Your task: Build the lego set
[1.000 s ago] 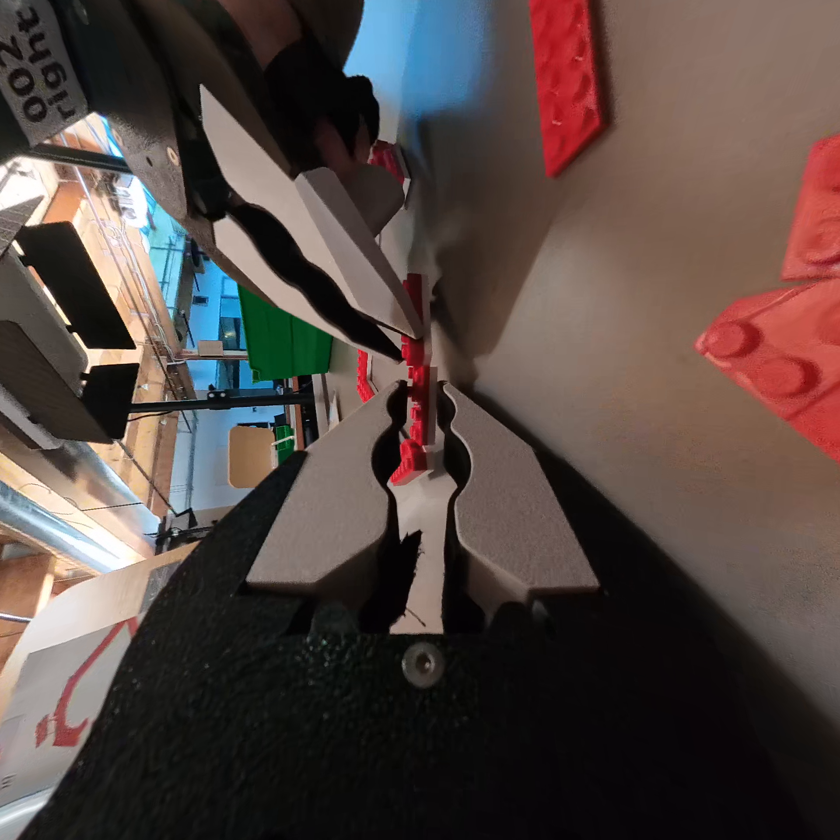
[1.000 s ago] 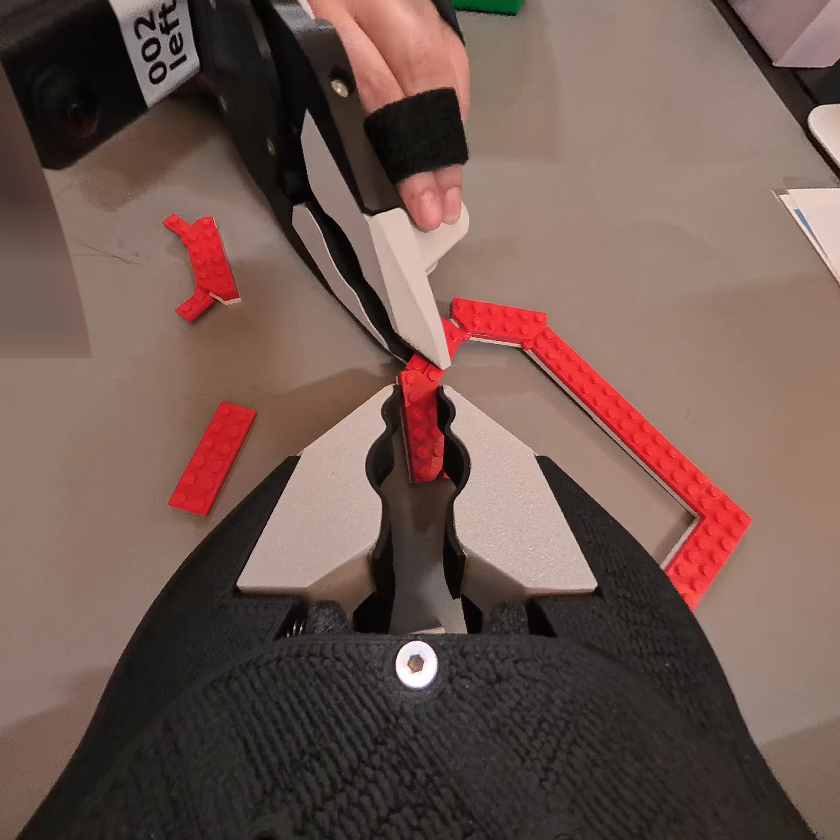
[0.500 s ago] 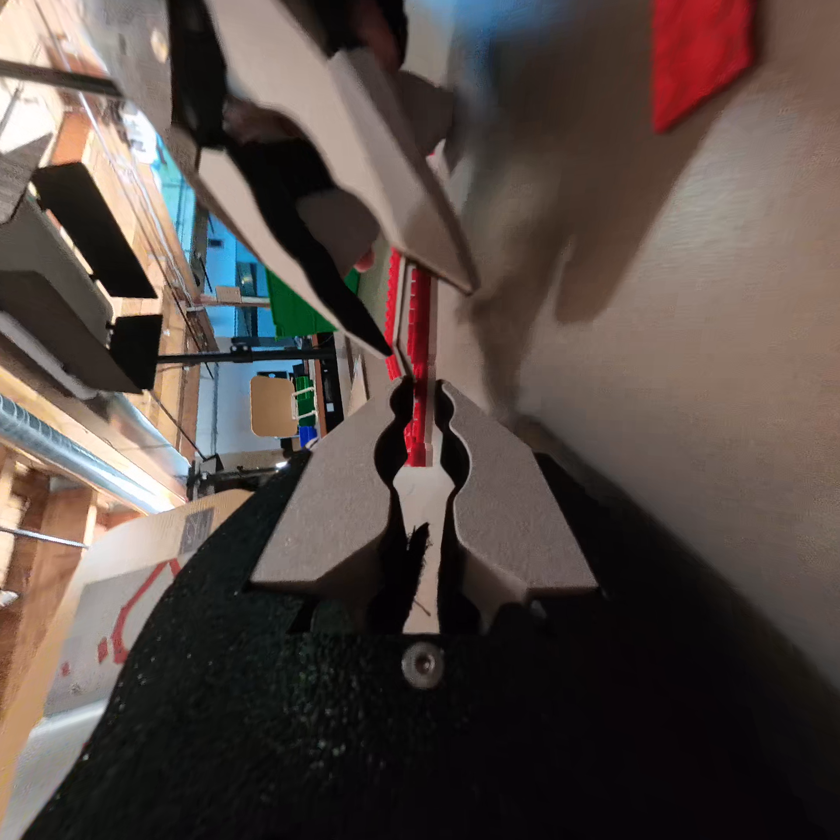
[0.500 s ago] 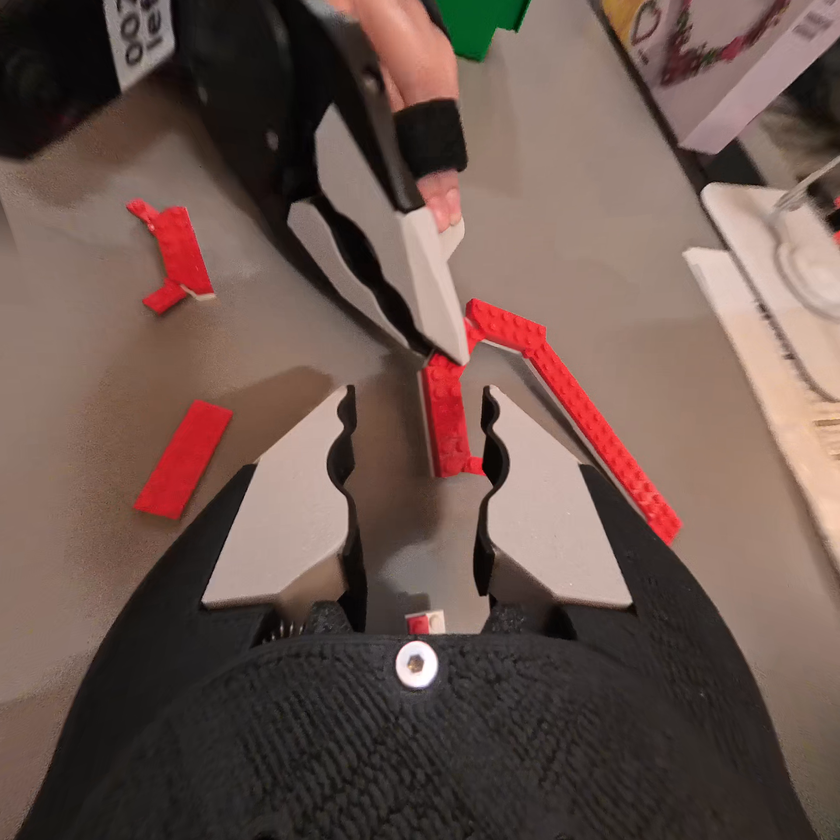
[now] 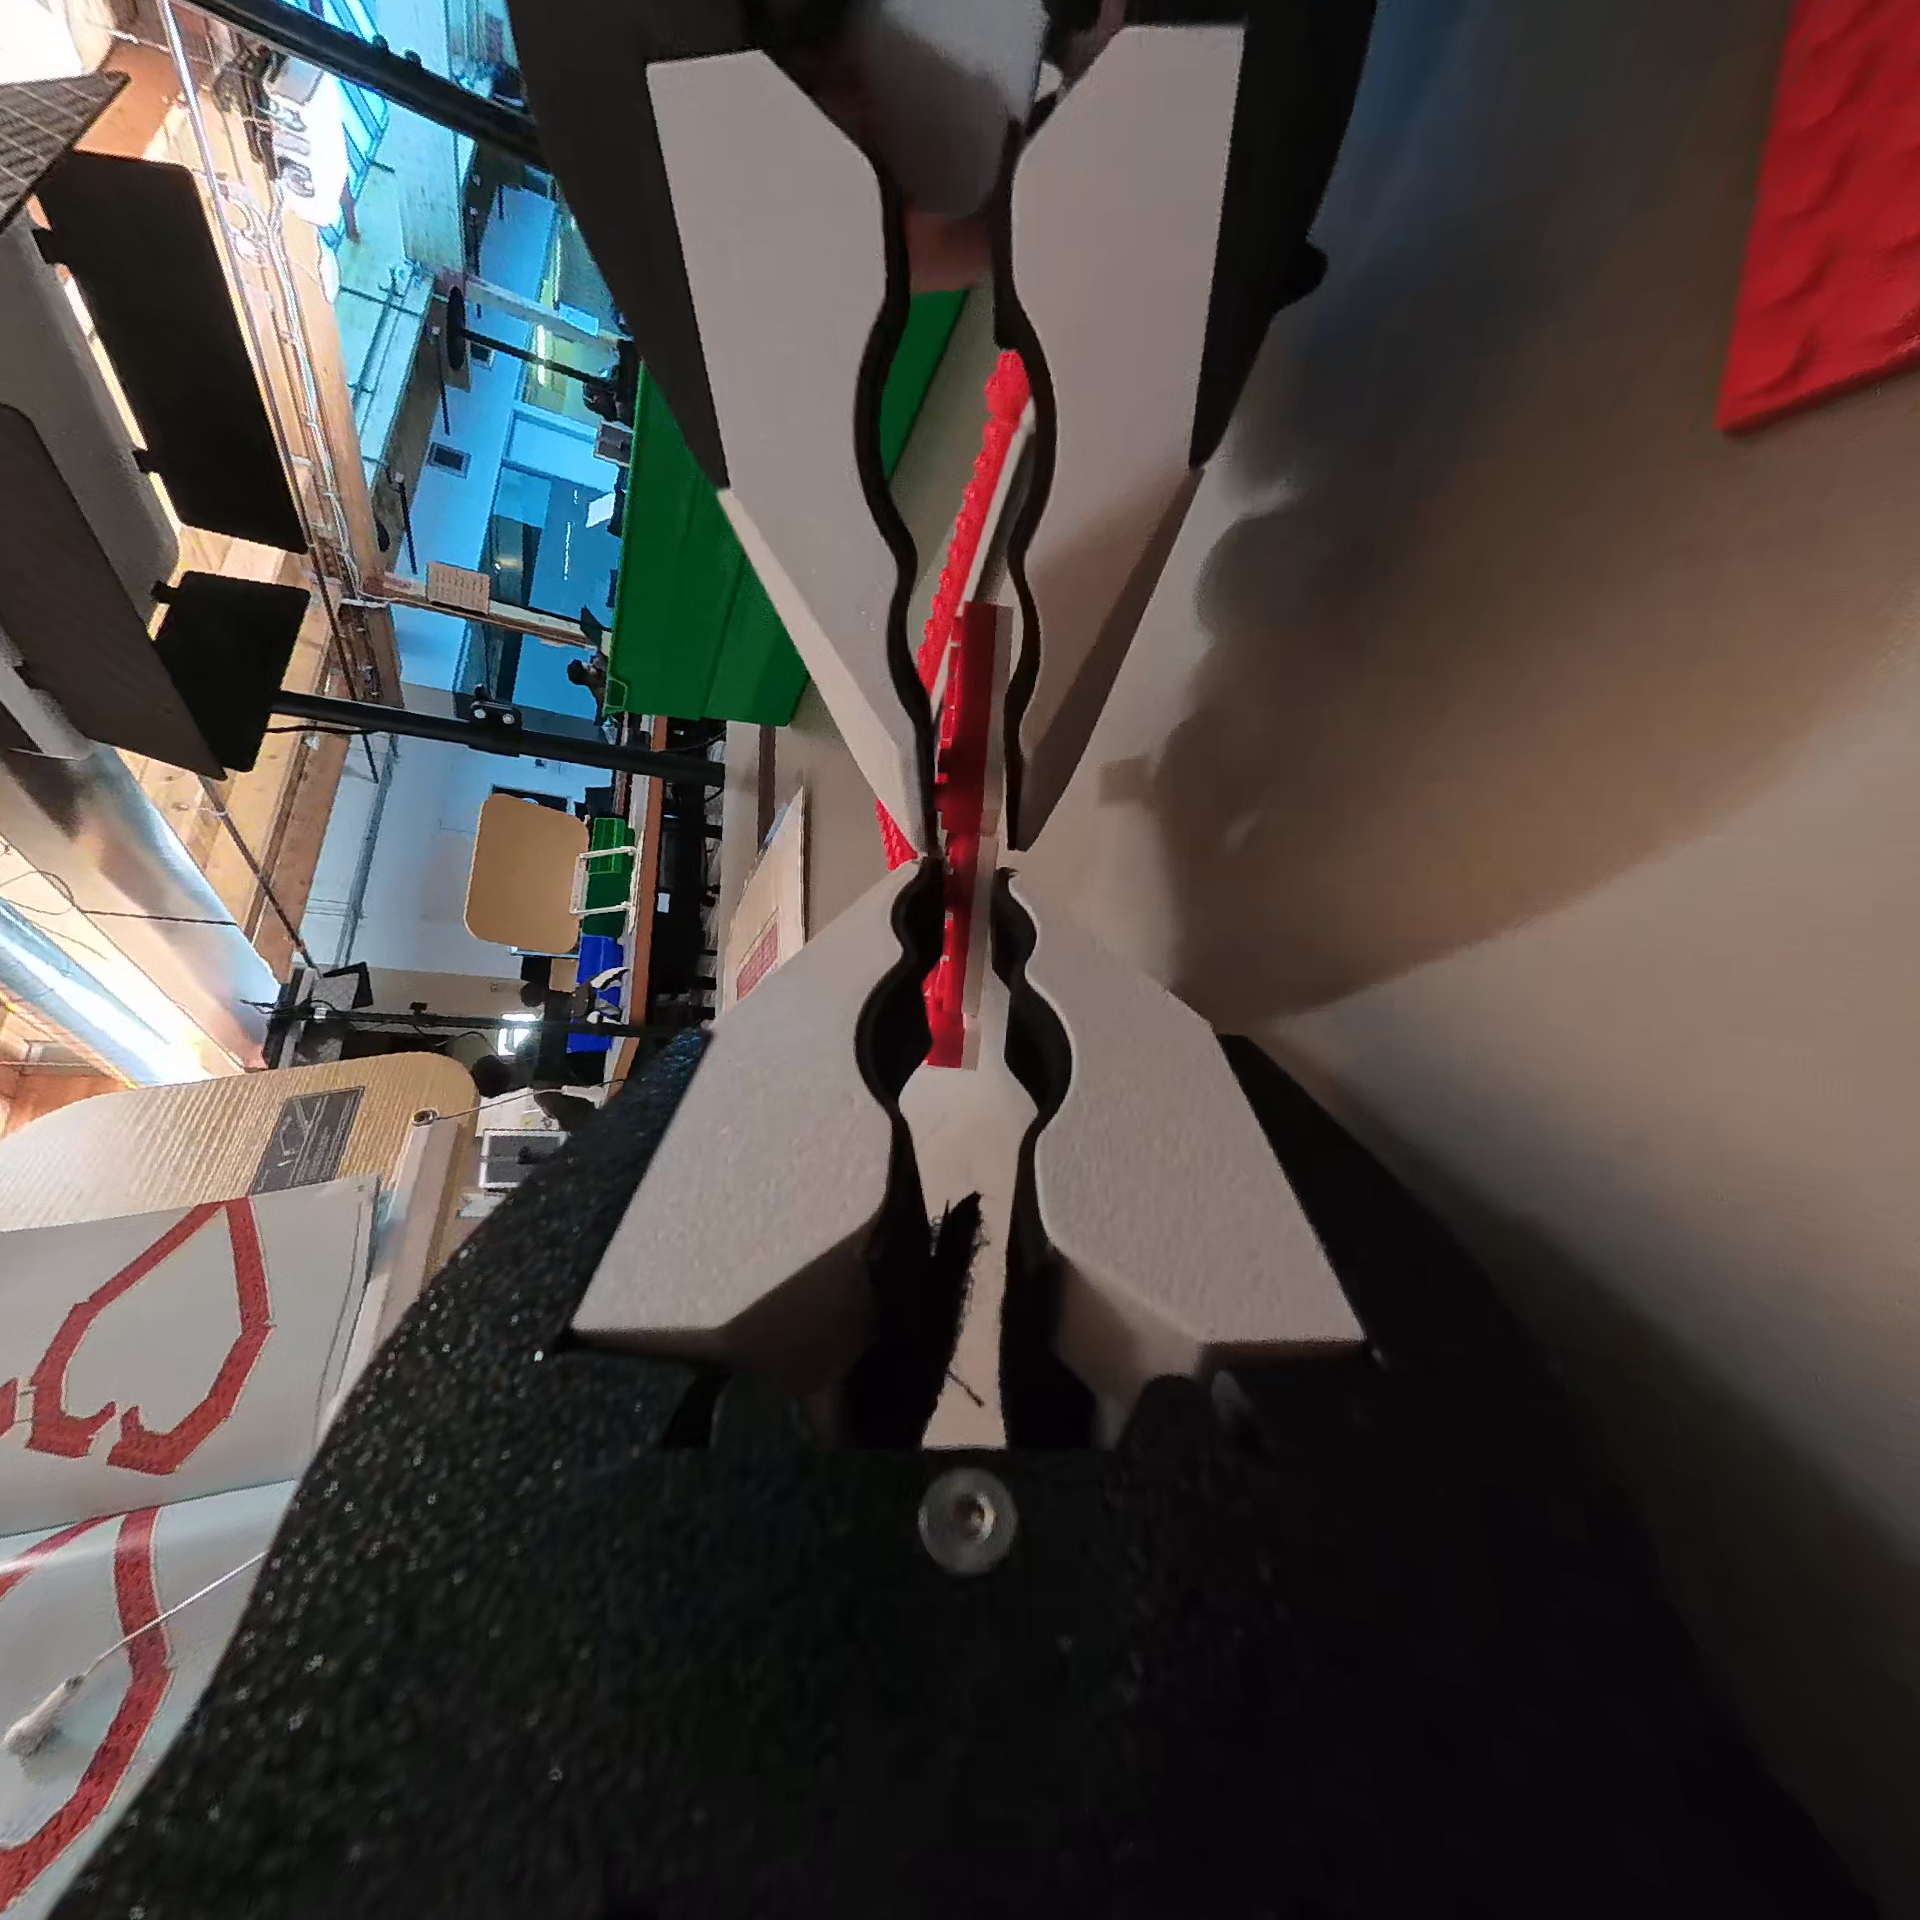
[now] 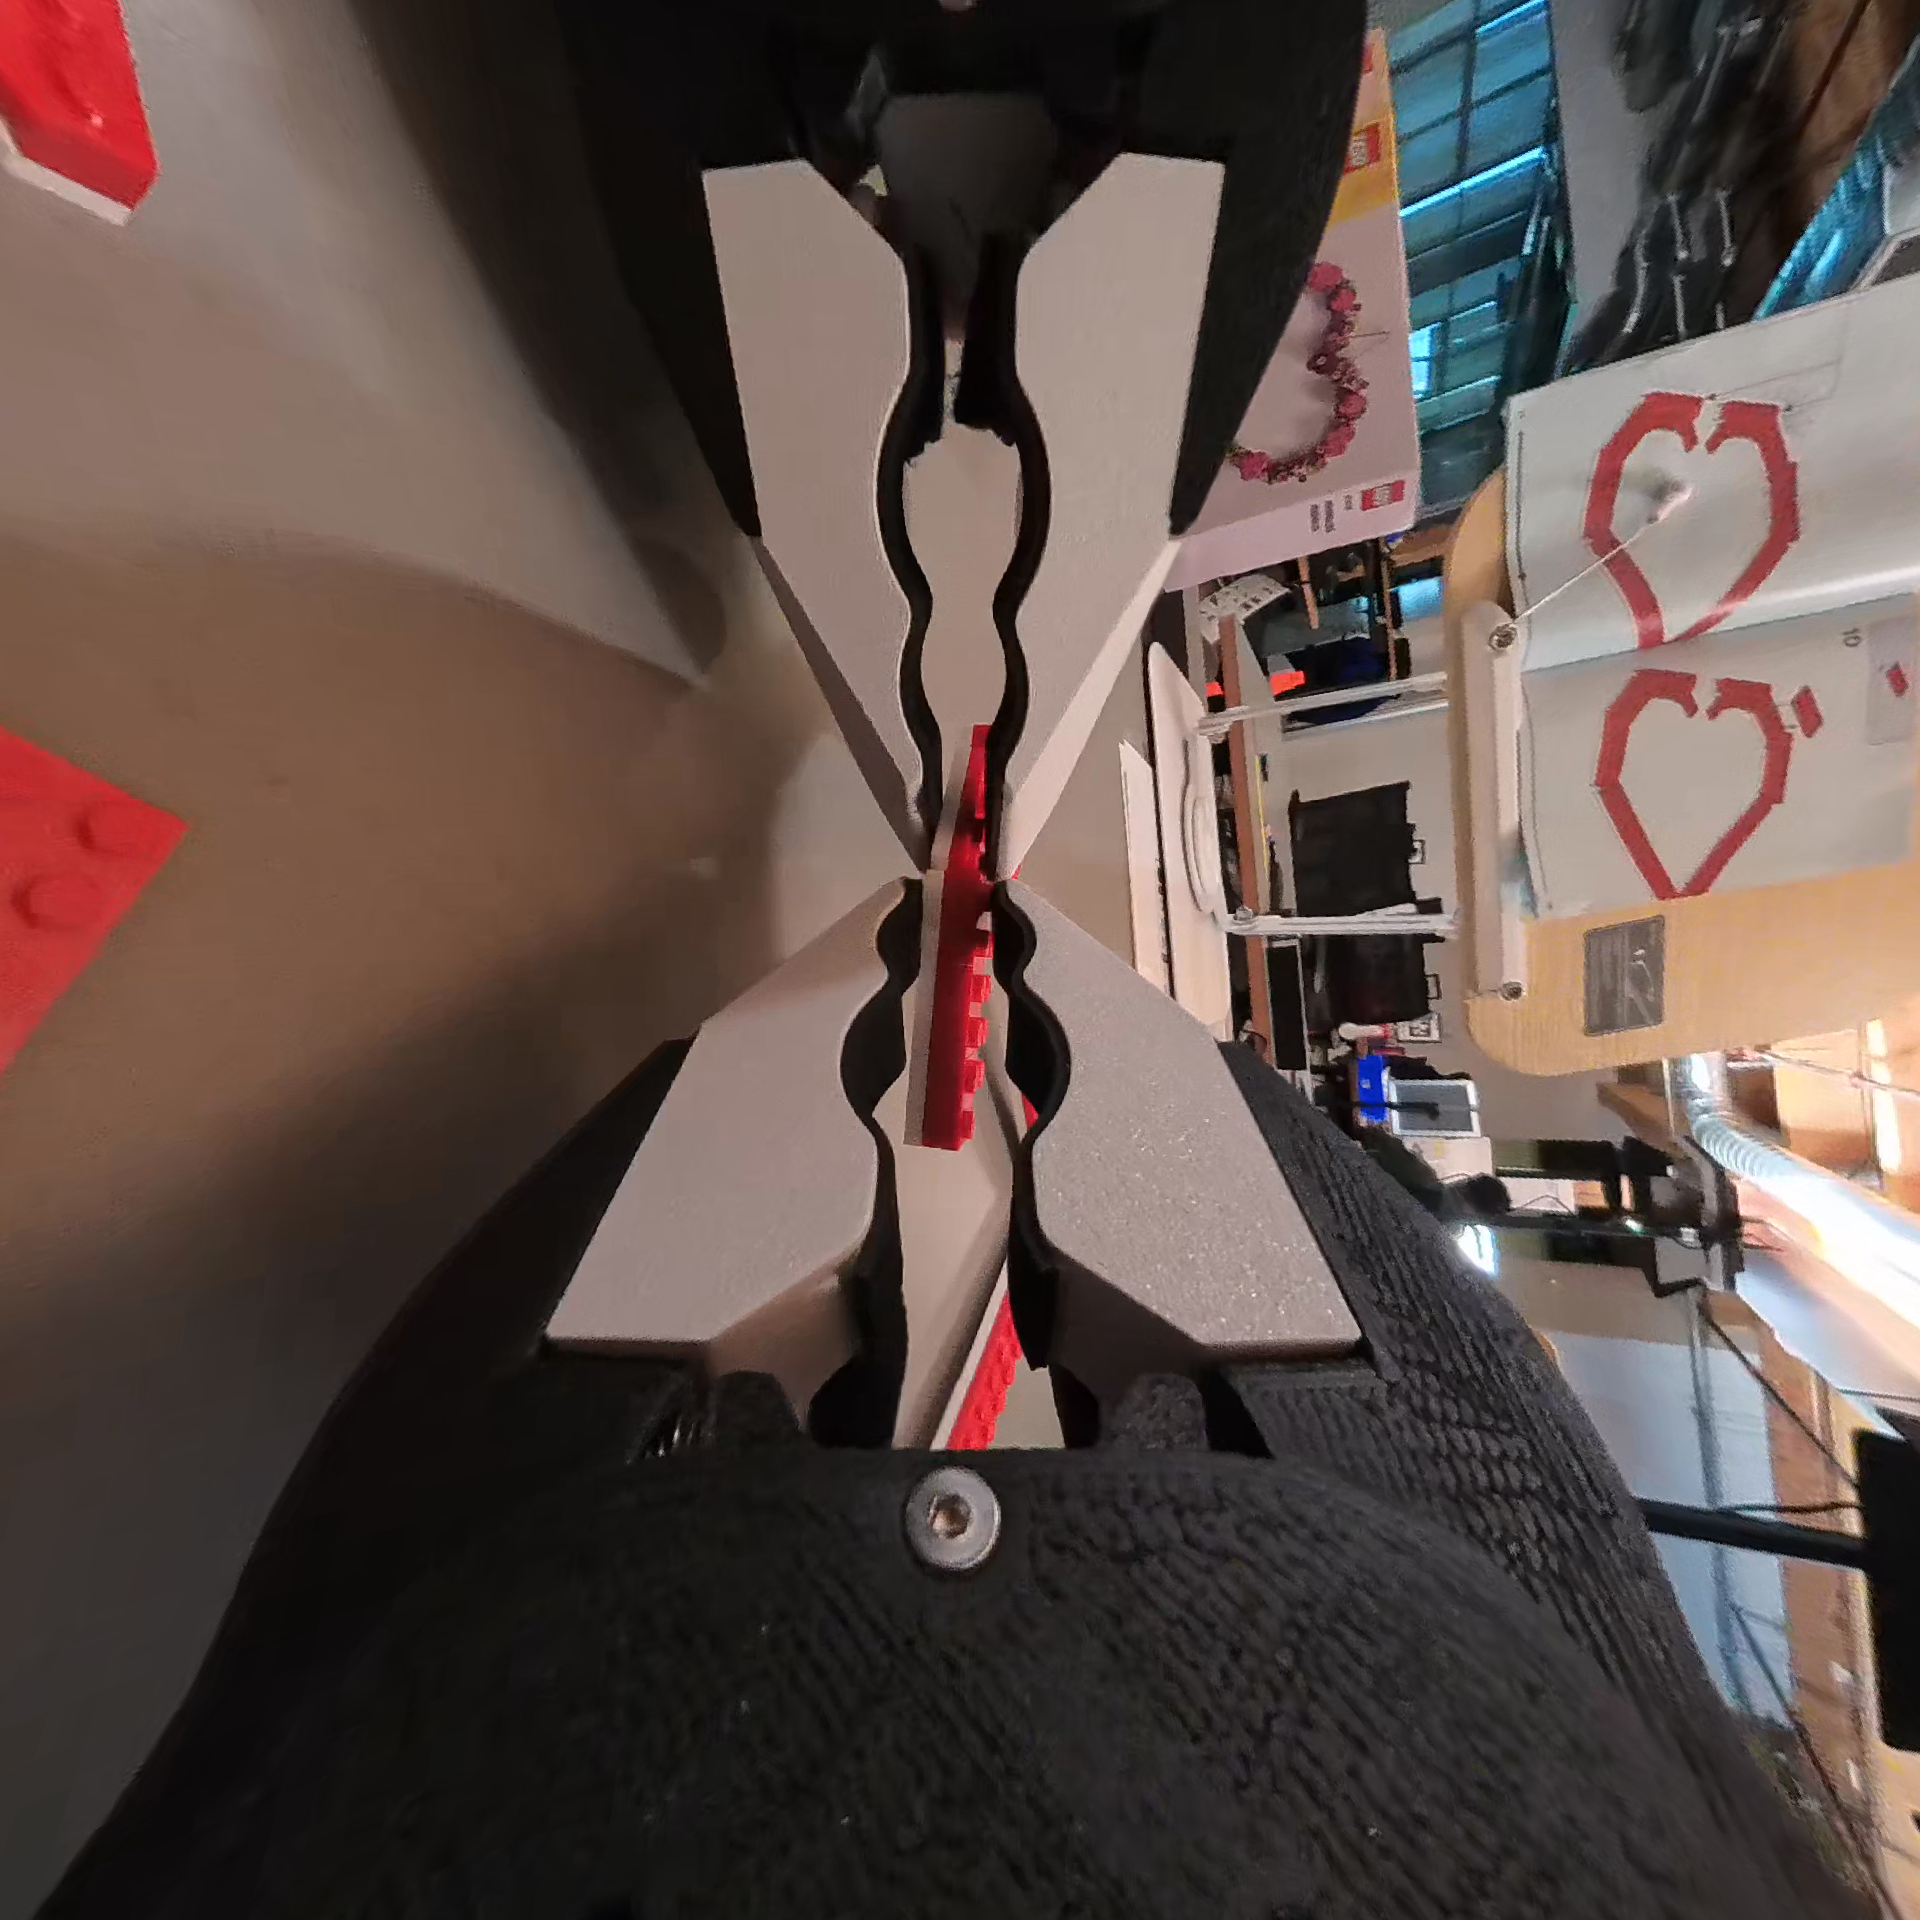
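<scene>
The red lego frame (image 5: 961, 977), a strip of red plates on a white underlayer, is held on edge above the grey table (image 5: 1558, 727). My left gripper (image 5: 964, 878) is shut on one end of it. My right gripper (image 5: 966, 831) faces it tip to tip and pinches the adjoining stretch. In the right wrist view, my right gripper (image 6: 956, 888) is shut on the studded strip (image 6: 951, 1049), and the left gripper (image 6: 961, 847) clamps the same strip from the far side. More of the frame runs back under the right gripper (image 6: 987, 1382).
Loose red plates lie on the table (image 6: 416, 727), one near the left gripper (image 5: 1829, 208) and two near the right one (image 6: 62, 904) (image 6: 73, 104). A green bin (image 5: 707, 582), an instruction sheet with red hearts (image 6: 1683, 520) and a box with a flower wreath (image 6: 1320, 395) stand nearby.
My right gripper opened, swung round and shut again on the frame, now tip to tip with the left. Both grippers rolled onto their sides and the frame came up on edge.
</scene>
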A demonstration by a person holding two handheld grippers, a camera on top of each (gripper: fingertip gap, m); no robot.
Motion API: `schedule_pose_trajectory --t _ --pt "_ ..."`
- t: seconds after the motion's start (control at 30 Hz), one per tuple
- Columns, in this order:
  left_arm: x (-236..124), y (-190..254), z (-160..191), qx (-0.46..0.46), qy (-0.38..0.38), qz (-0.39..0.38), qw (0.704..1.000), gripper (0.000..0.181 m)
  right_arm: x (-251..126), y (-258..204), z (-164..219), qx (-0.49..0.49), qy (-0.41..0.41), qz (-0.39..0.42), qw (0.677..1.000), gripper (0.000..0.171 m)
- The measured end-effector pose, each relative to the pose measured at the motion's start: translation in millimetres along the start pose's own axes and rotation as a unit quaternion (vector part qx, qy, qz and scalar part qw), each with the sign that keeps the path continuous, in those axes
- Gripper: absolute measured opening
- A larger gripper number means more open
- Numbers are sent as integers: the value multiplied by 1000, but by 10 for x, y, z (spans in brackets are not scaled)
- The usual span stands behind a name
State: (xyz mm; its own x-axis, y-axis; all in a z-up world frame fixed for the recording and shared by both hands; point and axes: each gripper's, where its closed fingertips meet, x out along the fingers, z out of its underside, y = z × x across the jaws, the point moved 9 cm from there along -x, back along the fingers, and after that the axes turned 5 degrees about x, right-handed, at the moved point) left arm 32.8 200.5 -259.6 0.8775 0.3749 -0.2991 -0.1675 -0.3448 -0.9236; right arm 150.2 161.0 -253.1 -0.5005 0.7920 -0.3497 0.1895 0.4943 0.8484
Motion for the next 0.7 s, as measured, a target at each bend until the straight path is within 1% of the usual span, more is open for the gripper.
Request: schedule_pose_trajectory --t 0.1,0.23,0.33,0.43,0.5,0.57,0.6,0.63,0.67,0.7 --pt "-3 9 -2 6 1 -2 1000 7 -1 17 -4 30 1 -16 999 11" --pt "0 -1 -4 -10 5 9 1000 7 -7 59 19 84 14 -48 995 11" --pt "12 2 -8 -25 2 27 999 7 -2 66 38 90 16 -69 993 10" --pt "12 3 -3 -30 6 29 999 7 2 75 46 96 20 -78 992 10" --pt "11 23 13 -30 17 30 999 7 8 58 48 95 23 -77 992 11" --pt "-22 45 40 -34 45 28 998 10 8 30 35 91 33 -66 993 11" --pt "-41 50 52 -55 62 45 996 21 8 12 27 85 35 -60 994 11" --pt "-54 33 62 -88 72 58 992 39 13 -5 22 76 36 -55 995 11" --pt "-65 6 69 -117 77 67 988 51 17 -18 23 70 37 -53 995 11" --pt "-78 -23 78 -131 81 67 986 56 21 -26 30 69 39 -52 996 11"
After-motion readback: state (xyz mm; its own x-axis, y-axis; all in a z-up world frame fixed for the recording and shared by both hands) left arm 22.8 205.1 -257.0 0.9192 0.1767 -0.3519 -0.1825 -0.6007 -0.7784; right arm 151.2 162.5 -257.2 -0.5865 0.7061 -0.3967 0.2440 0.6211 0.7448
